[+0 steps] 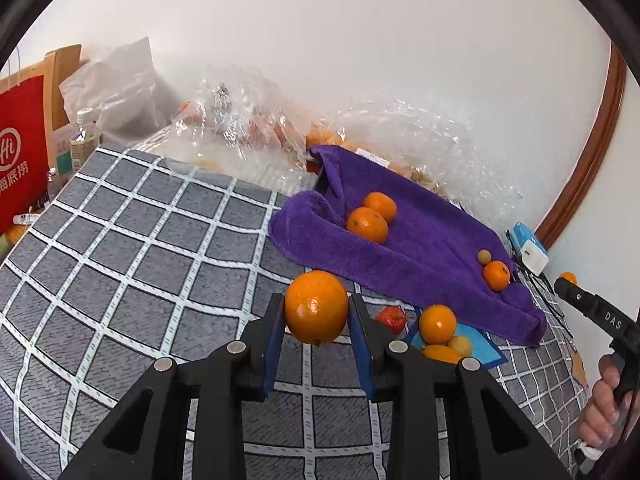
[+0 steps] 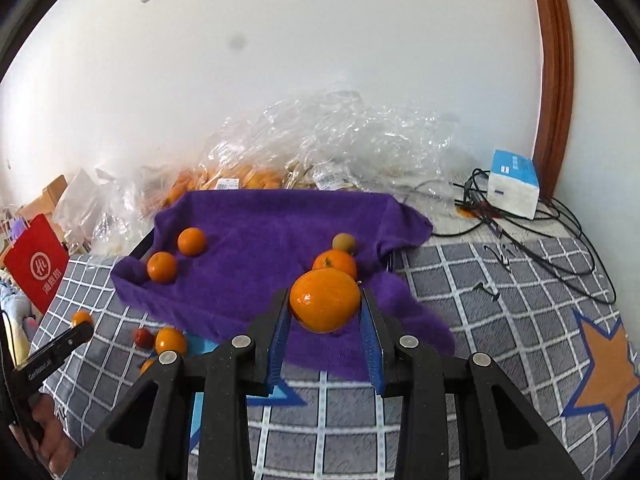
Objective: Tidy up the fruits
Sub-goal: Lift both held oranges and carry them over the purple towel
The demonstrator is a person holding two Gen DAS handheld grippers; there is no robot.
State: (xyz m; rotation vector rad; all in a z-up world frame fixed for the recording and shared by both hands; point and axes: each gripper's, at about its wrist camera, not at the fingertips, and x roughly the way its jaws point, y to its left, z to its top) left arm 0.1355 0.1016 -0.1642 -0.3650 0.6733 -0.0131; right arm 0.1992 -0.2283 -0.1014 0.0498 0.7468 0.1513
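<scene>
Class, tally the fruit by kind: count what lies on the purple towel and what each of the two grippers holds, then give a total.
Oranges on the purple towel: 3
Small tan fruit on the towel: 1
Orange in the left gripper: 1
Orange in the right gripper: 1
Total: 6

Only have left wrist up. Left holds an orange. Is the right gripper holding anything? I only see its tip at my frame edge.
Observer: Yes, the right gripper is shut on its own orange, lifted over the purple towel's near edge.
Operator: Anything right of the towel beyond the blue-white box?
Observer: Black cables trail from the box across the checked cover.
Operator: Anything else?
Observer: An orange star print on the cover's right.
</scene>
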